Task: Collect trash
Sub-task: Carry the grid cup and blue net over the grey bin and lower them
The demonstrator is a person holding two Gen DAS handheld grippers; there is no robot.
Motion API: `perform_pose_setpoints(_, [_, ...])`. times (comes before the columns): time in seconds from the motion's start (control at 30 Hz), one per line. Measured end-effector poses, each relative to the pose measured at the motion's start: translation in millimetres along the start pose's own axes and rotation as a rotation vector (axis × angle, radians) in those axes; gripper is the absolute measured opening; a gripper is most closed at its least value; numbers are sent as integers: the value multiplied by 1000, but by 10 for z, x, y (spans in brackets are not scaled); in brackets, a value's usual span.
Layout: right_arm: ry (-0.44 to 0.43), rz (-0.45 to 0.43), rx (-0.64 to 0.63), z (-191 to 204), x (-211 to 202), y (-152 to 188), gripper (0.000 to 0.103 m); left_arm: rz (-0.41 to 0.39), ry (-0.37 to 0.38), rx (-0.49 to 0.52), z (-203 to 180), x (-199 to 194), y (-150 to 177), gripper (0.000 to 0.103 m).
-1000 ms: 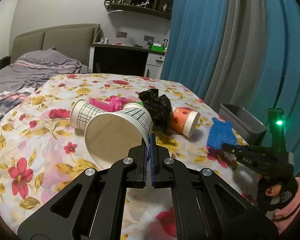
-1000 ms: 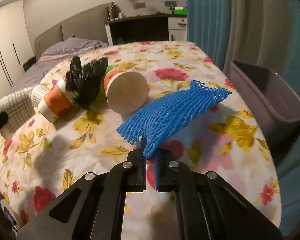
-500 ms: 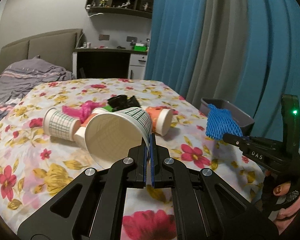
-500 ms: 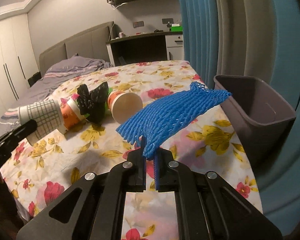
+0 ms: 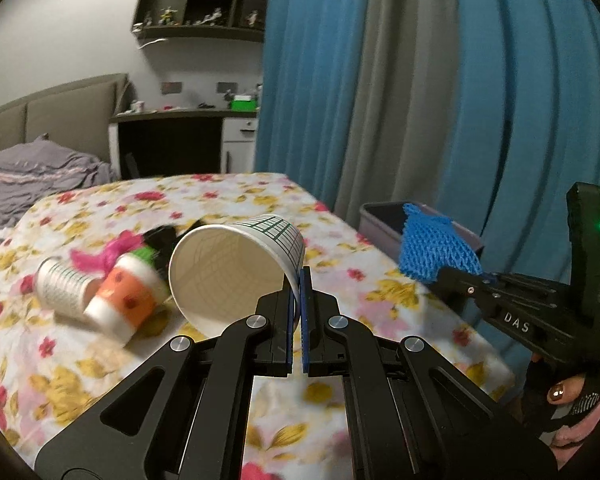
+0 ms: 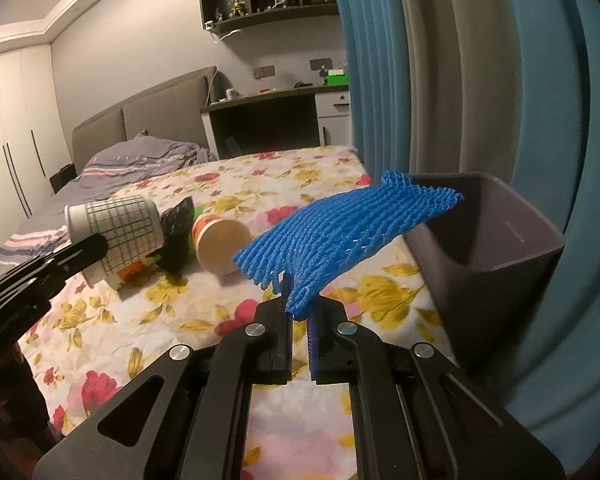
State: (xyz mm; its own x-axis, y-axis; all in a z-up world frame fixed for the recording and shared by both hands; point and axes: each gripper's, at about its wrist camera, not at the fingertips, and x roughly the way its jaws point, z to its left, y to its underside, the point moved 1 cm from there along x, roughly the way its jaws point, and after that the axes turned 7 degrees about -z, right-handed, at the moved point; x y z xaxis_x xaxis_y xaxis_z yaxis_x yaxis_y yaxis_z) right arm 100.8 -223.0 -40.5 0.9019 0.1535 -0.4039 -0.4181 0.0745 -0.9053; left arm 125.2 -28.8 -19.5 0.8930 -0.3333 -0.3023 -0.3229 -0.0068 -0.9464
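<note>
My left gripper point(image 5: 299, 280) is shut on the rim of a white paper cup with a green grid point(image 5: 236, 268) and holds it above the floral bed. The cup also shows in the right wrist view point(image 6: 118, 234). My right gripper point(image 6: 300, 304) is shut on a blue foam net point(image 6: 340, 236), lifted with its far end over the rim of the grey bin point(image 6: 496, 244). The net point(image 5: 436, 252) and the right gripper point(image 5: 452, 274) show in the left wrist view in front of the bin point(image 5: 384, 220).
On the floral bedspread point(image 5: 60, 360) lie another grid cup point(image 5: 62, 288), an orange cup point(image 5: 128, 300), a pink scrap point(image 5: 108, 254) and a black bag point(image 6: 178, 236). Blue and grey curtains point(image 5: 400, 80) hang right behind the bin. A desk point(image 6: 268, 116) stands at the back.
Both grippers have risen and swung right toward the bin with their loads. The blue net now reaches over the bin's rim. The cups on the bed have slid left in view.
</note>
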Motion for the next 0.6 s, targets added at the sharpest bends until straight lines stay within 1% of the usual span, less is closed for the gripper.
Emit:
perform_pose_setpoints(0.27, [41,-45,-6,-276,-85,-189,7,-15,101,38,-450,398,-236,2])
perform_pose_setpoints(0.37, [62,-56,-3,-400,-73,-239,7,-27,140,43,-607,558,-340,2])
perform_pose_setpoints(0.5, [83,-58,19,-596,-23,-292,7,-30,217,48,-833,803,-461,2])
perform_pose_setpoints(0.6, [93,-57,39,-768,48,-321,7,-26,250,57,-987,963,-511,2])
